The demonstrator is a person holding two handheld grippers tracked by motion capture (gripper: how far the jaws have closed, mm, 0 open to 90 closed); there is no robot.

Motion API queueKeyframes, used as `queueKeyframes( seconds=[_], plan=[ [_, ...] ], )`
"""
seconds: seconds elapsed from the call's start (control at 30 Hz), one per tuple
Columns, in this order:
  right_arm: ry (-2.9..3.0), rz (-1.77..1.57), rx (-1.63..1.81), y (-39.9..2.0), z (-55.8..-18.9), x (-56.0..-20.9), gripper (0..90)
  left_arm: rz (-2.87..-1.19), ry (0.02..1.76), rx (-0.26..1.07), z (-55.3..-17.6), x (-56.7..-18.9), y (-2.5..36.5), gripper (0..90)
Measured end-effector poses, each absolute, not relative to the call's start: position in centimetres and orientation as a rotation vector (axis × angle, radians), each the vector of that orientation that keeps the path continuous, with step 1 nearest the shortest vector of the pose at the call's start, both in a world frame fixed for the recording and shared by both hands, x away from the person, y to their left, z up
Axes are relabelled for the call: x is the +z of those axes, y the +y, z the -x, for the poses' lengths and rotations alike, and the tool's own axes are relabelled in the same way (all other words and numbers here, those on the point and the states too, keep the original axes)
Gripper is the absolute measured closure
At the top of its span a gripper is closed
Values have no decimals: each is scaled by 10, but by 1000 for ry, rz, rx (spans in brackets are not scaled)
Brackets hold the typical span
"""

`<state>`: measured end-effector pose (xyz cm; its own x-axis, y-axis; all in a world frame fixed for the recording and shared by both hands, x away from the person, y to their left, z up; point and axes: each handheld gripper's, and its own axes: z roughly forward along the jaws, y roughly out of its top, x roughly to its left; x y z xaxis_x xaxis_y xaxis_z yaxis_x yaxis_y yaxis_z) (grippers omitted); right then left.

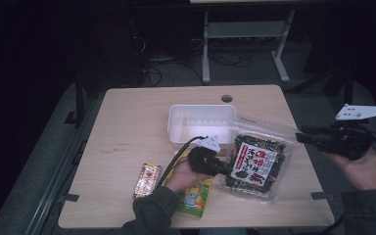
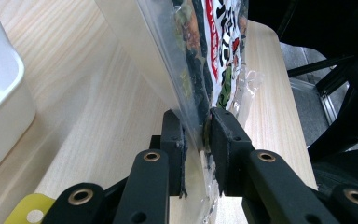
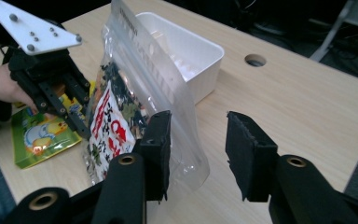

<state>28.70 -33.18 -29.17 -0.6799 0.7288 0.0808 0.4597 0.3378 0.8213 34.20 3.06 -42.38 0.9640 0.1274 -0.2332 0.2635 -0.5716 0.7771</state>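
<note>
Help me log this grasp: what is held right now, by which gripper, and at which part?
The left gripper is shut on the seaweed snack bag, pinching its clear side edge. The right gripper stands open beside it, holding nothing.

A lab or workshop room: a bare wooden surface (image 1: 127, 122) with a cable hole (image 1: 226, 98), grey carpet, loose cables (image 1: 161, 73) and a metal desk frame (image 1: 245, 34) behind

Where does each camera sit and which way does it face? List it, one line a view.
High view: above the table, looking forward and down; both forearms enter below.
Left gripper view: on the left gripper, along its jaws shut on the snack bag.
Right gripper view: on the right gripper, jaws open.
Shared: the bag and the white tub.
</note>
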Motion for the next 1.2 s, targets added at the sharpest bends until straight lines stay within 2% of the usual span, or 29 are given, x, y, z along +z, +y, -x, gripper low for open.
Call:
queueKeyframes(
  seconds=[0.03,0.07,0.1,0.17,0.2,0.43,0.87,1.03,1.1,1.13,1.17,1.2],
  plan=[
    [2305,-1061,1265,-332,-287,-292,587,-2183,270,-186,-342,-424,31,757],
    [2305,-1062,1268,-332,-287,-293,548,-2185,265,-184,-342,-423,31,757],
    [2293,-1073,1258,-331,-288,-296,469,-2186,265,-181,-341,-423,31,757],
    [2293,-1086,1267,-331,-288,-299,416,-2187,261,-175,-341,-423,31,757],
    [2290,-1102,1284,-331,-288,-302,359,-2186,261,-175,-341,-423,31,757],
    [2317,-1127,1325,-328,-287,-320,282,-2185,257,-164,-339,-422,31,757],
    [2398,-1154,1377,-316,-293,-353,285,-2183,260,-160,-339,-422,32,757],
    [2446,-1133,1407,-307,-298,-364,344,-2184,253,-156,-339,-421,32,757],
    [2474,-1115,1429,-303,-300,-368,420,-2183,252,-159,-339,-422,32,756],
    [2474,-1115,1429,-303,-300,-368,420,-2181,254,-161,-339,-422,32,756],
    [2487,-1098,1451,-302,-301,-368,487,-2178,254,-164,-339,-423,32,756],
    [2487,-1098,1451,-302,-301,-368,487,-2178,254,-164,-339,-423,32,755]
  ],
)
